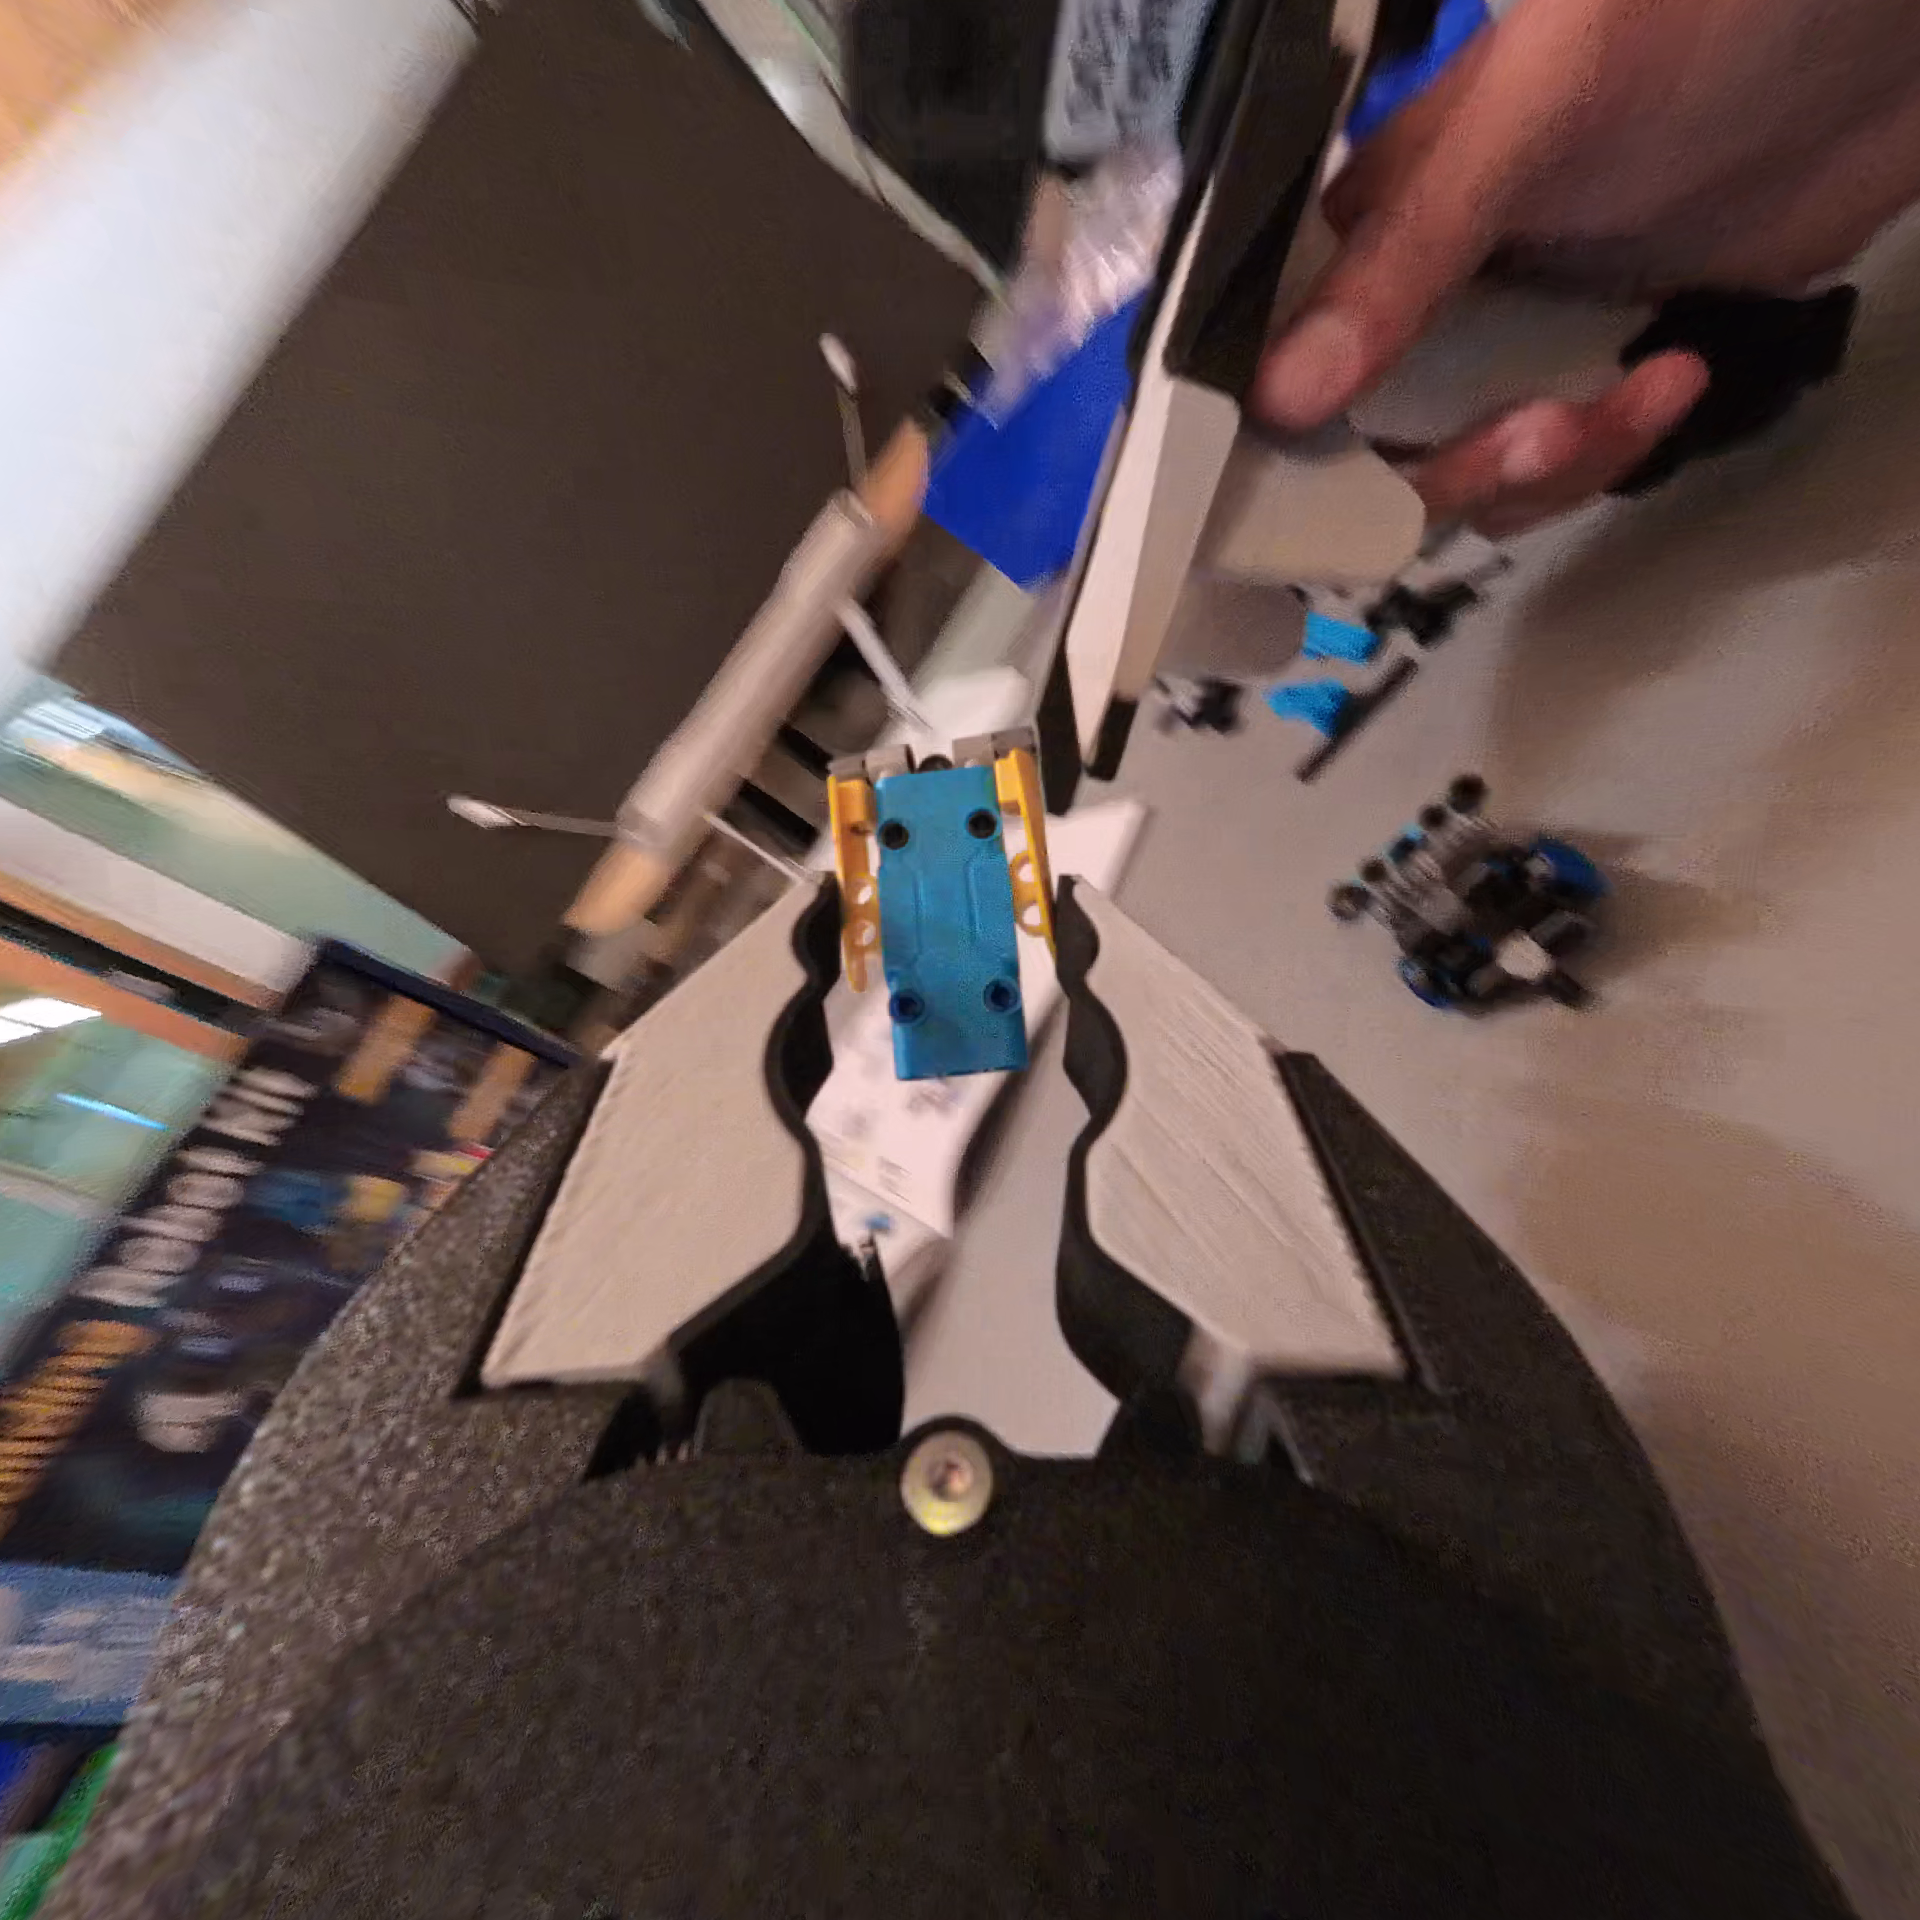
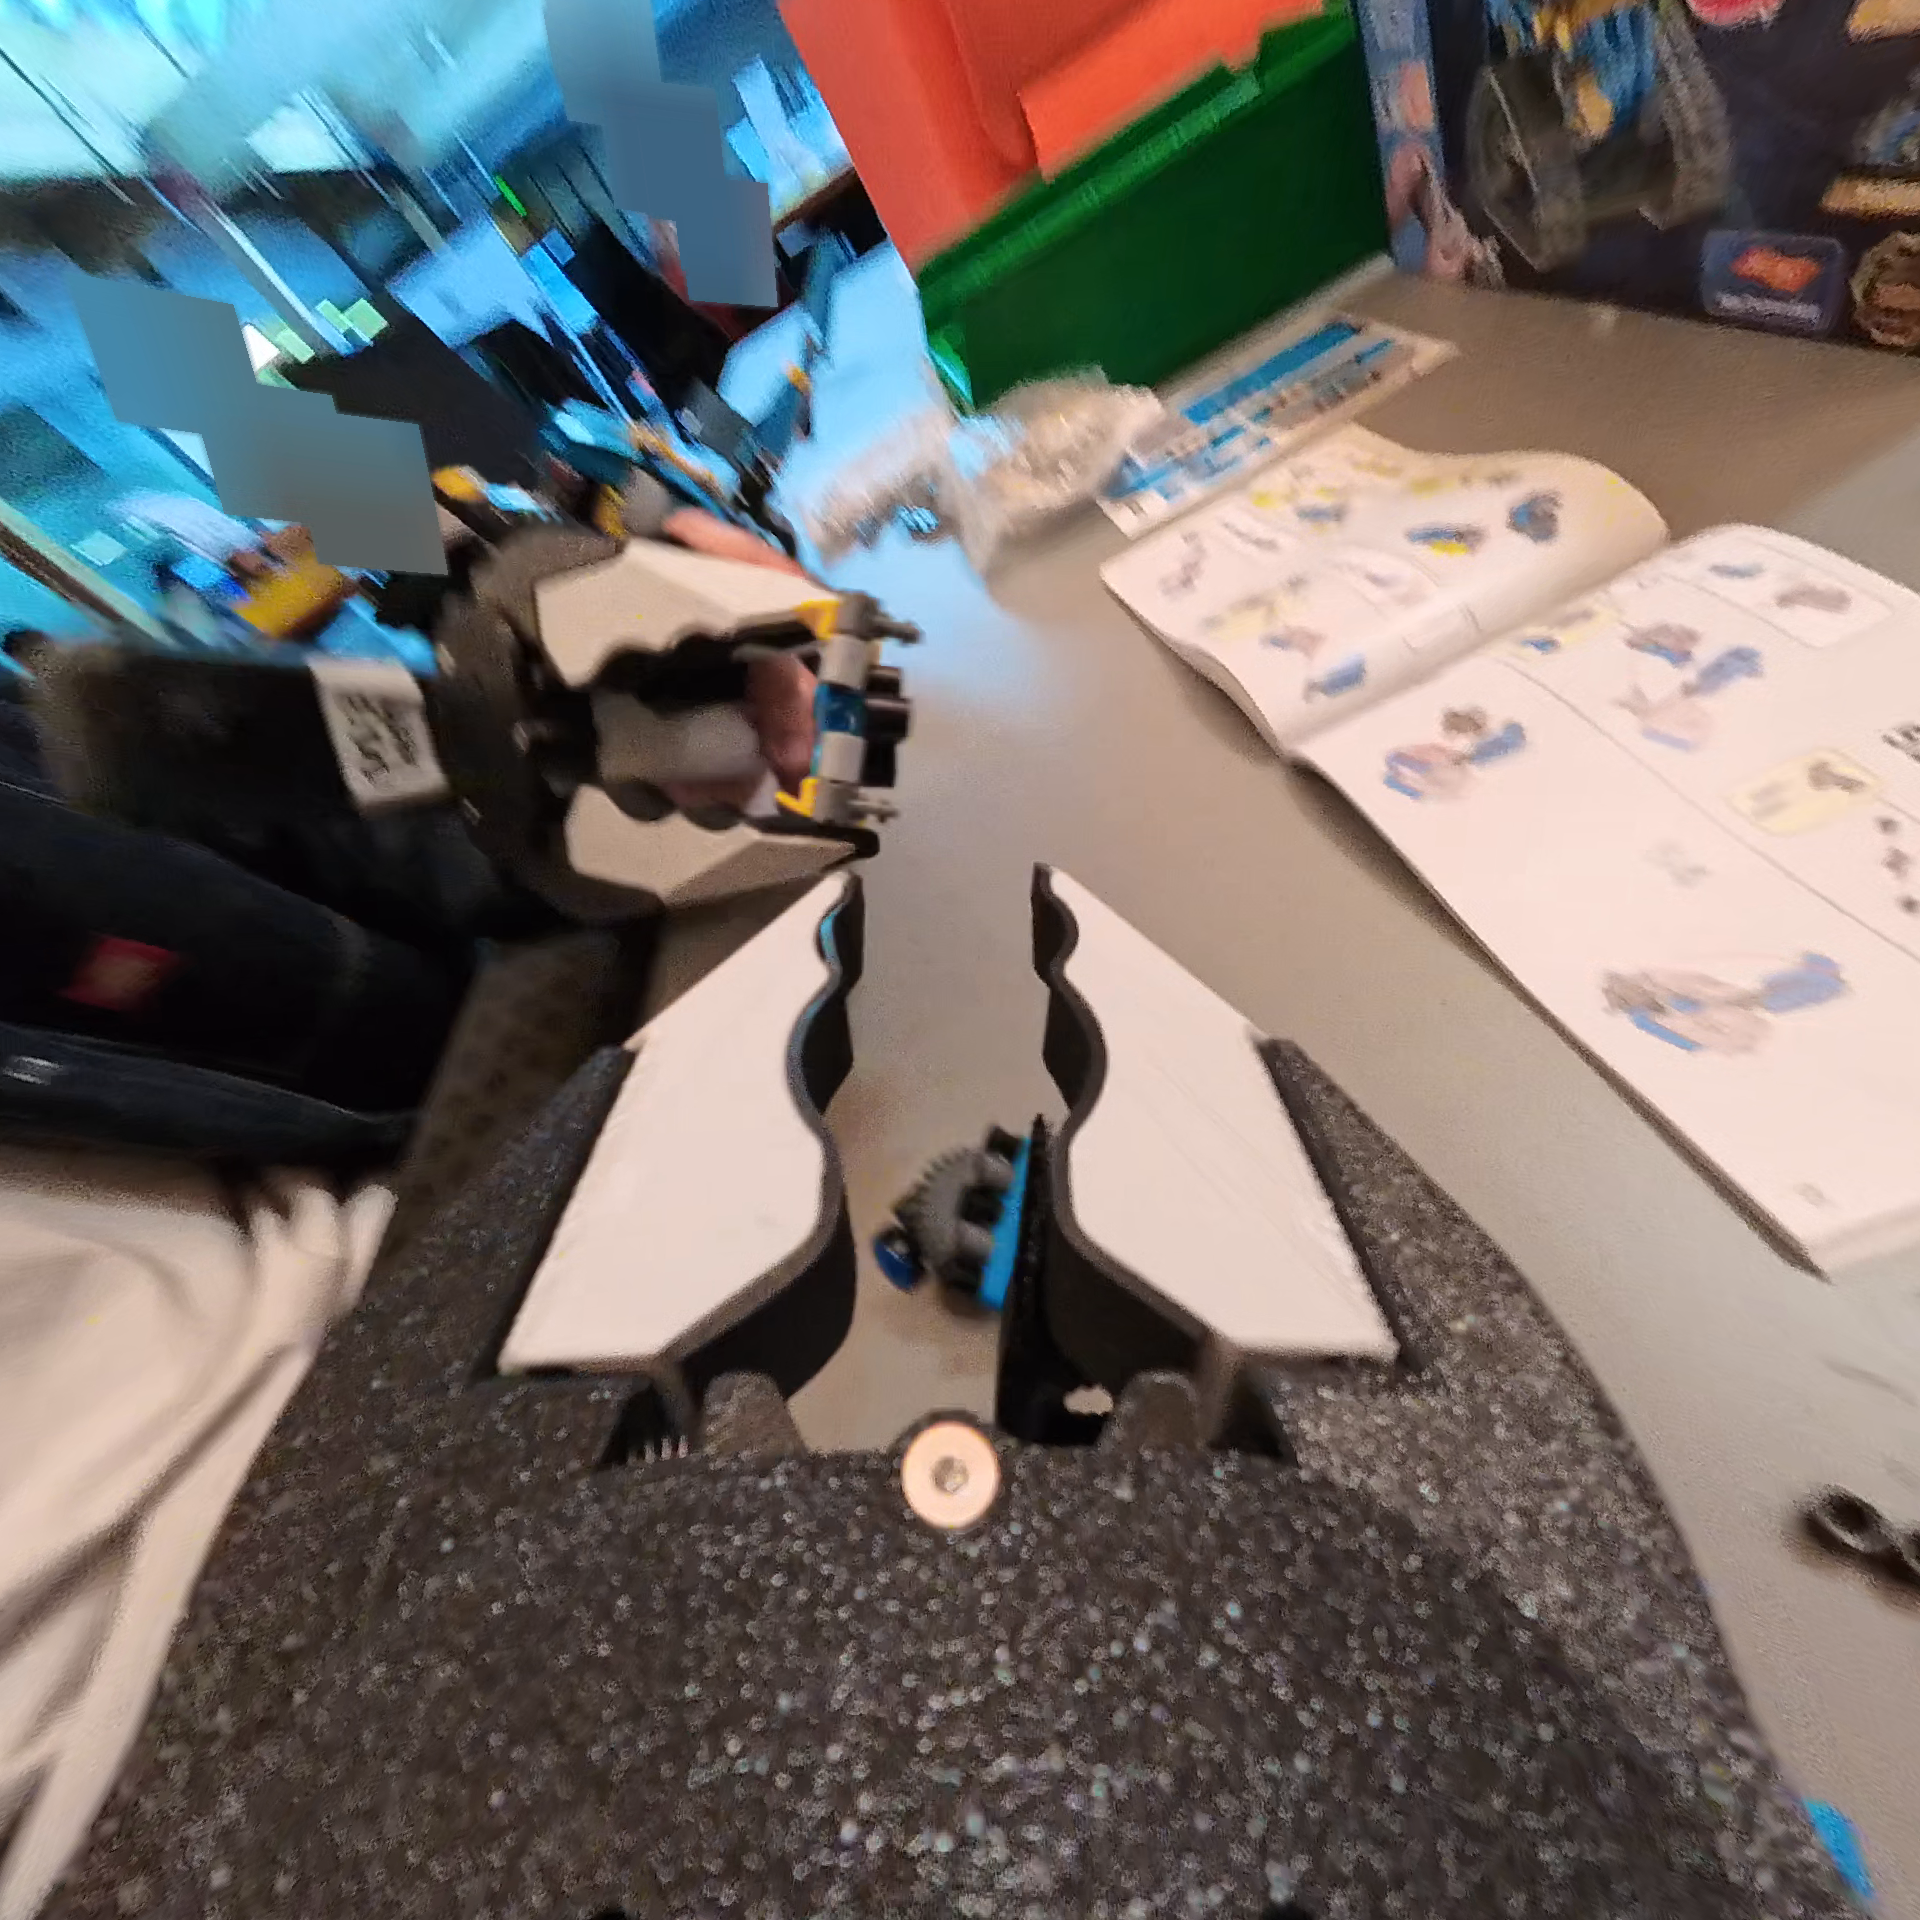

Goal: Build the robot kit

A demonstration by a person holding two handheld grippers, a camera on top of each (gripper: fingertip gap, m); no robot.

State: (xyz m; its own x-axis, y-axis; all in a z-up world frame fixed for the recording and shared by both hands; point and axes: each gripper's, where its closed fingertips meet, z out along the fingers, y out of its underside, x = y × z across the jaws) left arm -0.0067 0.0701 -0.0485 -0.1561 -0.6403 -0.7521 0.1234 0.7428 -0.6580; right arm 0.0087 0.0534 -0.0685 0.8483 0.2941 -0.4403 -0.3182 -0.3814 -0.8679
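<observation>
Left gripper (image 1: pixel 948 914) clamps blue-yellow studded brick assembly (image 1: pixel 951 935); blurred right gripper (image 2: pixel 945 883) seemingly parted.

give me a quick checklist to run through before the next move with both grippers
1. Left gripper has a hold on the blue and yellow brick assembly: ok, its fingertips press the yellow side pieces.
2. Assembly clear of the table: ok, the right wrist view shows it held above the surface.
3. Right gripper free: ok, jaws apart, nothing between them.
4. Small blue and grey gear piece within the right gripper's line: ok, it lies on the table under the fingers, near the right one.
5. Instruction booklet open: ok, though too blurred to read the step.
6. Grip firmness on the assembly: cannot tell.
</observation>
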